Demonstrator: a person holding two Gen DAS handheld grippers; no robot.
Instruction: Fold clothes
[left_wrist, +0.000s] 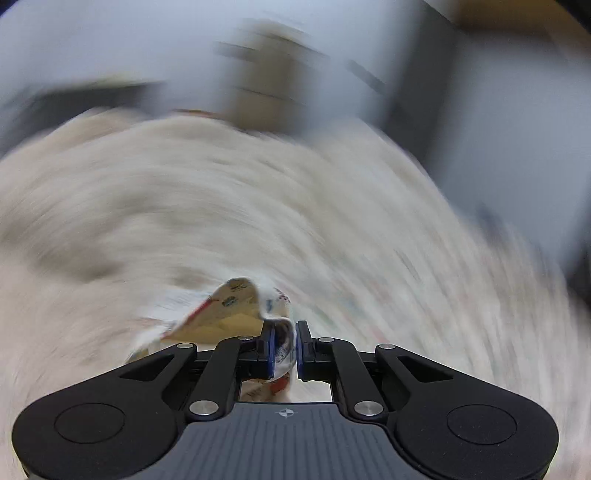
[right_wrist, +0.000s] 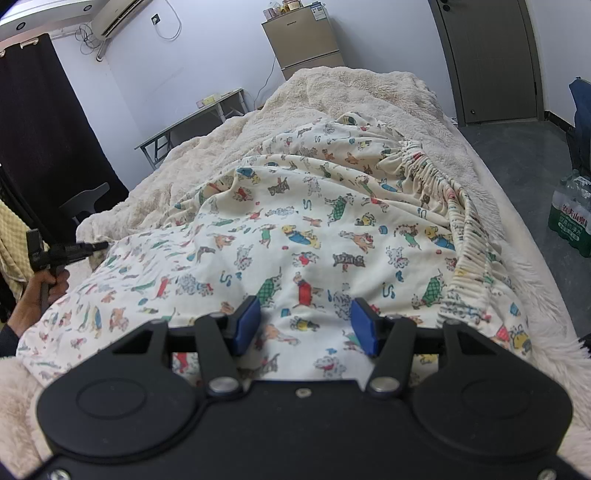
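While the left tongs (left_wrist: 284, 347) are seen pressed together on a bunched edge of the printed garment (right_wrist: 295, 229), the right tongs (right_wrist: 302, 325) are held spread, hovering low over the cloth with nothing between the blue pads (right_wrist: 245, 325). The garment is spread across the fluffy cream blanket (right_wrist: 351, 92) on the bed, running away from the right tongs toward twelve o'clock, its long axis lying roughly from seven to one o'clock, with the gathered elastic waistband (right_wrist: 443, 192) at about two o'clock. In the right wrist view the left tongs (right_wrist: 96, 246) are found at nine o'clock, at the garment's left edge, held by a hand (right_wrist: 40, 291). The left hand is judged already placed for the fold; the right is nearest the near hem. A fridge (right_wrist: 306, 40) and a door (right_wrist: 491, 59) are seen beyond; the left wrist view is heavily blurred.
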